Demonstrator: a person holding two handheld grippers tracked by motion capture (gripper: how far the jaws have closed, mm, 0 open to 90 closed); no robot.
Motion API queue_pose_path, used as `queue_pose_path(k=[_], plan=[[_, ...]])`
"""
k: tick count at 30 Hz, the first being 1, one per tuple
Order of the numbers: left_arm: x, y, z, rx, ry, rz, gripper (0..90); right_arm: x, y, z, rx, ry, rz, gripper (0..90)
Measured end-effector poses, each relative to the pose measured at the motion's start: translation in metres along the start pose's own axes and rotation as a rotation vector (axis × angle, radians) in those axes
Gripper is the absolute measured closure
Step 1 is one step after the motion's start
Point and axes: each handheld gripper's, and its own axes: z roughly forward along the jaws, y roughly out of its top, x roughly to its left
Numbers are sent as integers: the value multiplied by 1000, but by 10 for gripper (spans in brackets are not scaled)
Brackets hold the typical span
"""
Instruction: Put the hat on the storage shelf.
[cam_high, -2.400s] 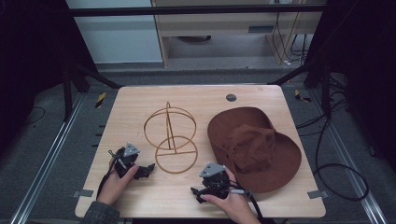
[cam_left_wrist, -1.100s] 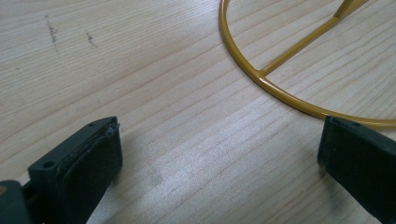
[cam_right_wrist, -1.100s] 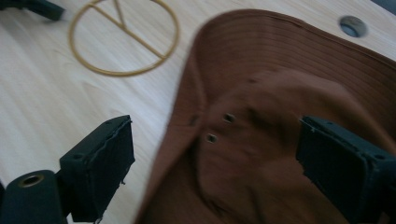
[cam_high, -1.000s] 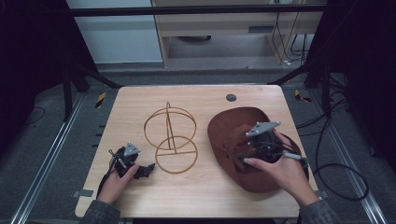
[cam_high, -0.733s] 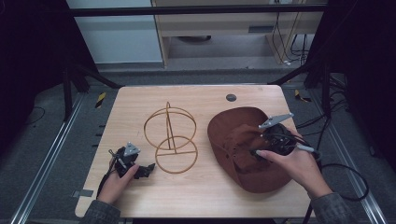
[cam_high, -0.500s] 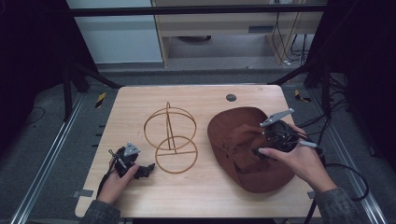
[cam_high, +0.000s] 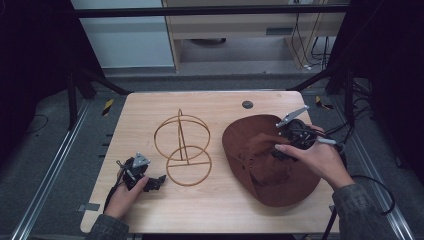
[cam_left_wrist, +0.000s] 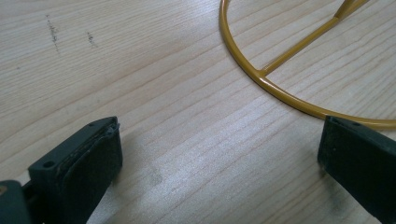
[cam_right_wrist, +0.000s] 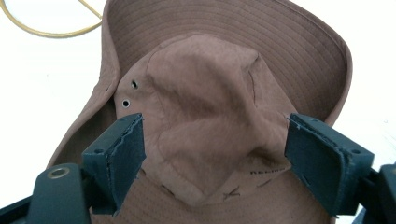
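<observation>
1. A brown wide-brimmed hat (cam_high: 272, 165) lies crown-up on the right half of the wooden table (cam_high: 210, 210), apart from the gold wire hat stand (cam_high: 181, 147) at centre; judged from this, the hat is yet to be lifted and placed on the stand, so nearly all the work remains.
2. The right gripper (cam_high: 287, 145) hovers over the crown (cam_right_wrist: 205, 112), jaws spread wide to either side of it and just lately narrowing a little; the pads (cam_right_wrist: 122, 158) do not yet press the fabric, so nothing is grasped.
3. The left gripper (cam_high: 150, 182) rests low on the table by the stand's base ring (cam_left_wrist: 280, 88), jaws released and empty; one jaw sits just beside the ring.
4. Edges: the hat's brim runs close to the table's right and near edges; a dark round disc (cam_high: 247, 104) lies near the far edge, clear of both things.
5. Room: bare wood lies between hat and stand, giving an open path leftward; the stand's upright loop rises in that path, so the hat would likely need to go up and over it.
</observation>
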Motion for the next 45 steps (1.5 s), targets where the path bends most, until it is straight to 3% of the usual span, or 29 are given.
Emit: queue_pose_path(k=[2, 13, 30, 41, 45], plan=[[0, 0, 0, 0, 0, 0, 0, -3, 4, 6, 18, 15, 7, 156], [0, 0, 0, 0, 0, 0, 0, -9, 15, 38, 88, 26, -10, 147], [0, 0, 0, 0, -1, 0, 0, -20, 13, 57, 130, 57, 15, 211], [0, 0, 0, 1, -1, 3, 0, -21, 8, 65, 146, 72, 10, 363], [0, 0, 0, 1, -1, 4, 0, -20, 8, 68, 154, 80, 0, 499]])
